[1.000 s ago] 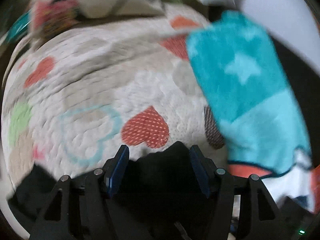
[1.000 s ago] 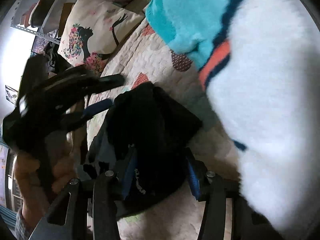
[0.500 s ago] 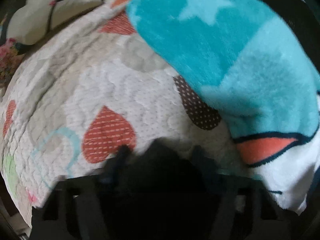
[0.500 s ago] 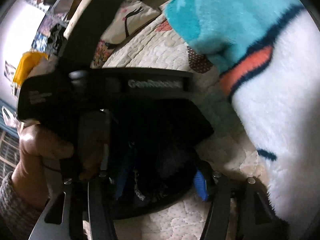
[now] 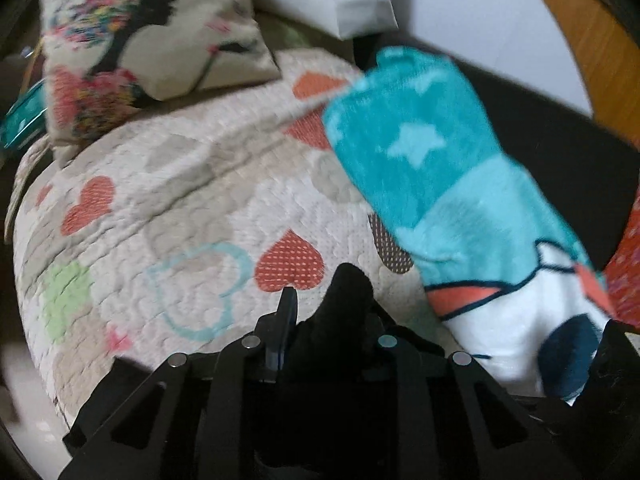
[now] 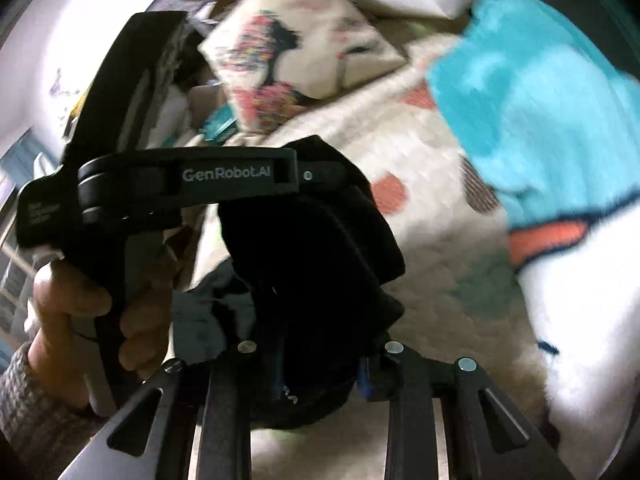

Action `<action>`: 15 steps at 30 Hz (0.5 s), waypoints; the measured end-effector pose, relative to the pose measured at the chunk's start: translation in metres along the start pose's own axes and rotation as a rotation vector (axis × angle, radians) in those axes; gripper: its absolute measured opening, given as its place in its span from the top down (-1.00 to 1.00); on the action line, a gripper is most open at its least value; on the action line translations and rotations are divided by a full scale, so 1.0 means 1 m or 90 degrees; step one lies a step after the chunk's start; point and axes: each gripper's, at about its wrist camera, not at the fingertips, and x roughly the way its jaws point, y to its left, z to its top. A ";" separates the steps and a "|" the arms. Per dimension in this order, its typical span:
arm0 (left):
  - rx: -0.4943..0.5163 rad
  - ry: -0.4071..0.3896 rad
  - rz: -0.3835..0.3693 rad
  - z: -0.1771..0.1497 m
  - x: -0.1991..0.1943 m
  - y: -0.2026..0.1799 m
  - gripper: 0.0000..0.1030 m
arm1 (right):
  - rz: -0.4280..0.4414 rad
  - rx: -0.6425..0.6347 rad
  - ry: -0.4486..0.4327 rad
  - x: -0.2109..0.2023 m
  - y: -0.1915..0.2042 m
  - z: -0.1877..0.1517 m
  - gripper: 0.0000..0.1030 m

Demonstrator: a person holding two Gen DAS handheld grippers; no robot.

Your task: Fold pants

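Left claw (image 5: 320,312): right finger buried under the bunched black fabric pants (image 5: 348,300); pad contact not visible, only the left finger's blue pad (image 5: 285,320) shows.
Right claw (image 6: 320,376): both pads mostly swallowed by the black cloth (image 6: 320,264), just a blue sliver at 3 o'clock of the bundle.
Pants shape unreadable: too dark, no seams or legs distinguishable.
Teal and white fleece blanket (image 5: 448,184) cut off at 4 o'clock in the left view, motion-blurred in the right view.
Flower-print cushion (image 6: 296,56) smeared, print illegible.
Shelf clutter at 10 o'clock in the right view: too blurred to identify.
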 end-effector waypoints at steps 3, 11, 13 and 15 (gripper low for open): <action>-0.041 -0.030 -0.009 -0.010 -0.029 0.019 0.58 | 0.013 -0.048 0.003 0.002 0.024 0.002 0.44; -0.196 -0.095 -0.029 -0.063 -0.073 0.116 0.58 | 0.049 -0.182 0.052 0.034 0.103 -0.002 0.44; -0.240 -0.107 -0.040 -0.081 -0.079 0.140 0.58 | 0.053 -0.219 0.068 0.047 0.124 -0.009 0.44; -0.275 -0.115 -0.047 -0.098 -0.083 0.161 0.58 | 0.055 -0.253 0.081 0.060 0.142 -0.017 0.44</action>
